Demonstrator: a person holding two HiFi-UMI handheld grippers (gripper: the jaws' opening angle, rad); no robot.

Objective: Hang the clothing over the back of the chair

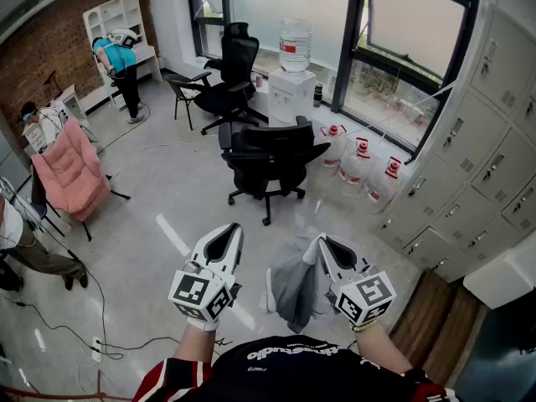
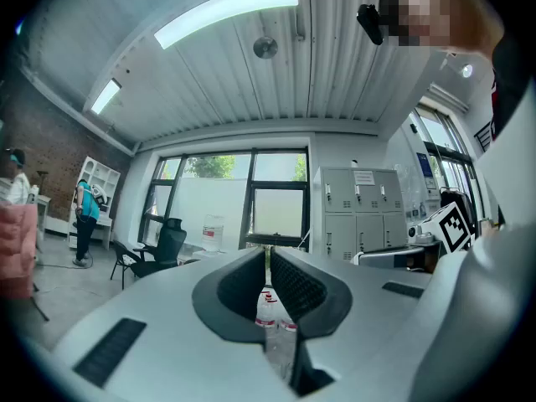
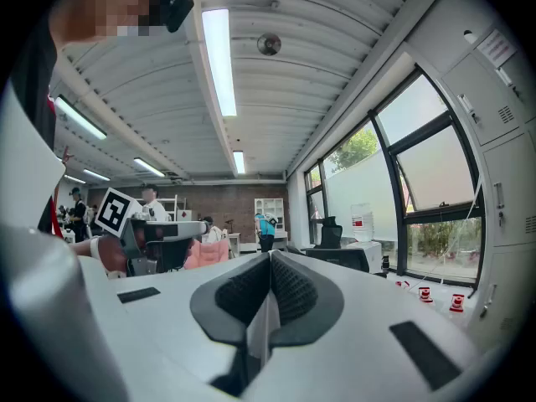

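Head view: a grey garment (image 1: 293, 291) hangs from the right hand-held gripper (image 1: 318, 243), whose jaws pinch its top edge. The left hand-held gripper (image 1: 231, 231) has its jaws nearly together on nothing. Open floor (image 1: 184, 182) separates both from the black office chair (image 1: 268, 145) ahead.

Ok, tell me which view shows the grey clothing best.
Head view: the grey clothing hangs in plain sight from the right tongs. Right gripper view shows only a pinched strip of it; left gripper view shows none.
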